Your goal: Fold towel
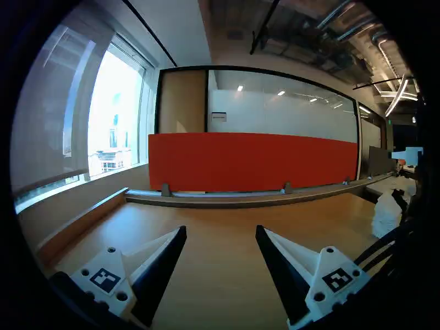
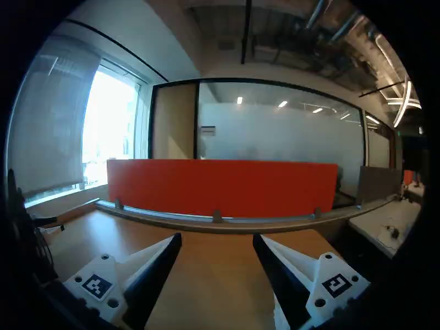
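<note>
Left gripper (image 1: 220, 228) gapes empty, right gripper (image 2: 216, 236) likewise; the white crumpled lump I take for the towel (image 1: 386, 215) sits on the desk (image 1: 220, 278), far right of the left one.

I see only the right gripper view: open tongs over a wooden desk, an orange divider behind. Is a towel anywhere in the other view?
Observer: Possibly. In the left gripper view a white crumpled thing shows at the far right. It is too blurred to call it a towel for certain.
Reviewer: Are the left tongs gripping it?
Observer: No. The left tongs are open over the bare desk, well apart from it.
Reviewer: Anything else I lack?
Observer: Through the window on the left, buildings can be made out outside.
</note>
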